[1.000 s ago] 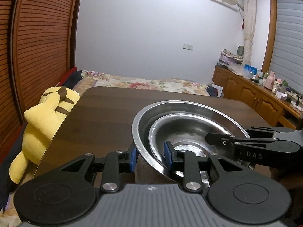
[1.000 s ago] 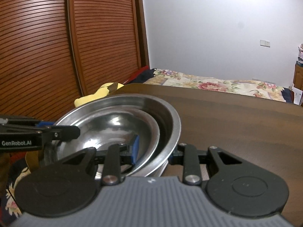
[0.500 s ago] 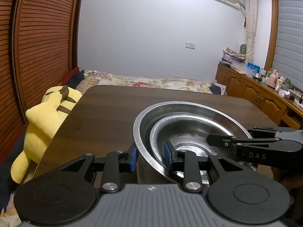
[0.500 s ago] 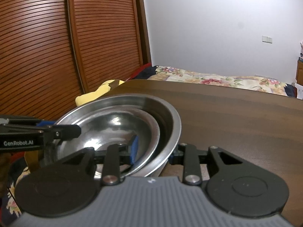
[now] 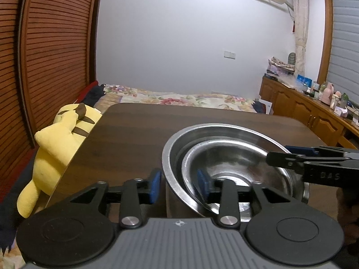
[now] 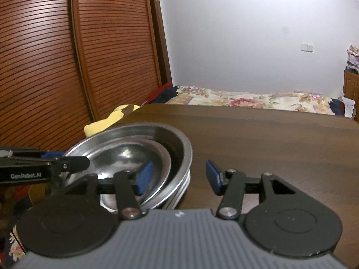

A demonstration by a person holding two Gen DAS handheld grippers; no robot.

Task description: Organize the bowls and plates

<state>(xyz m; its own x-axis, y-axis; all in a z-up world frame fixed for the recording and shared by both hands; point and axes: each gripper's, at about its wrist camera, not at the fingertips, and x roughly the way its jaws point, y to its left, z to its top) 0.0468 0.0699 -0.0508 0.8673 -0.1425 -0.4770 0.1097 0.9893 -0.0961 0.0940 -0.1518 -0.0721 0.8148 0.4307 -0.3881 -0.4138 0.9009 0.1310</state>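
Note:
A large steel bowl (image 5: 175, 148) stands on the dark wooden table (image 5: 134, 134) with a smaller steel bowl (image 5: 235, 157) nested inside it. My left gripper (image 5: 179, 185) straddles the near left rims, one blue pad outside, one inside, with gaps showing. My right gripper (image 6: 178, 176) straddles the right rims of the large bowl (image 6: 184, 148) and small bowl (image 6: 125, 154); its jaws stand wide apart. Plates show stacked under the bowls (image 6: 184, 186). Each gripper shows in the other's view.
A yellow plush toy (image 5: 60, 143) lies off the table's left edge. A bed with a floral cover (image 5: 179, 97) lies beyond the far edge. Slatted wooden doors (image 6: 67, 67) stand on the left. A cluttered wooden cabinet (image 5: 314, 112) runs along the right wall.
The right gripper's jaws have opened wide off the bowl rims. The left gripper's pads have also parted a little. The bowls have stayed in place.

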